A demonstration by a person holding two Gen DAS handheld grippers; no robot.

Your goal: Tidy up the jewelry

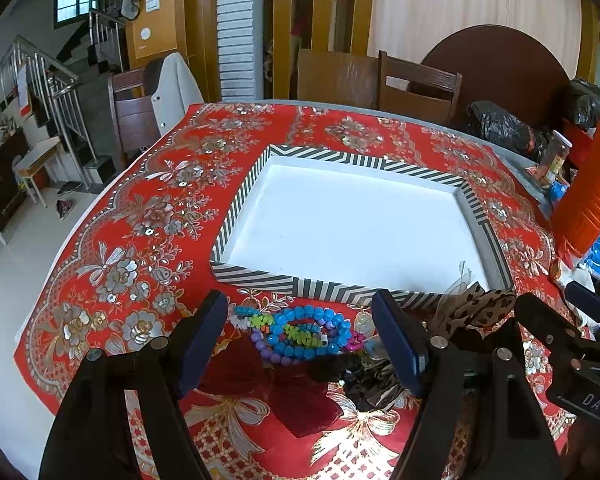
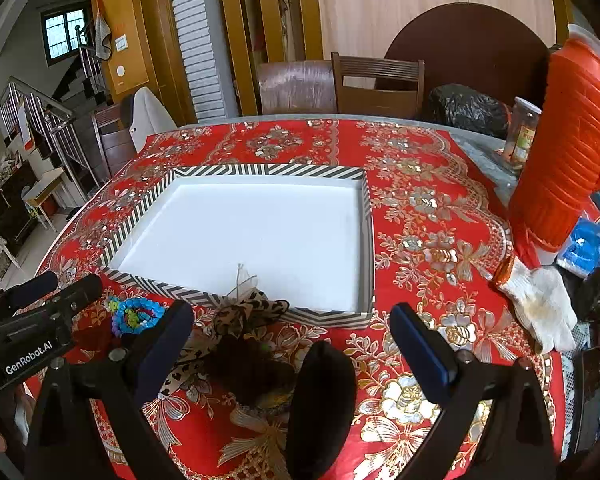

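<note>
A table covered with a red floral cloth [image 2: 420,208] holds a shallow tray [image 1: 260,276] with a black-and-white striped rim and a bare white floor. Just in front of the tray's near rim lies a heap of jewelry and hair accessories. The left gripper [image 1: 300,344] hovers low over this heap with its two blue-padded fingers spread wide apart, holding nothing. Between those fingers sit beaded bracelets [image 1: 300,336], a tangle of bright blue, purple and green beads, resting on the cloth just short of the tray. Beside them, toward the right, lies a leopard-print bow [image 2: 244,312] whose top edge overlaps the tray's near rim, with a dark fuzzy scrunchie [image 2: 248,368] in front of it and a dark red ribbon bow [image 1: 300,404] closer to the table edge. The right gripper [image 2: 292,344] hangs above the cloth to the right of the heap, its fingers also spread wide and empty; a black oval object [image 2: 320,404] lies between them. Off to the right stand a ribbed orange thermos [image 2: 564,152] and a white work glove [image 2: 540,304].
</note>
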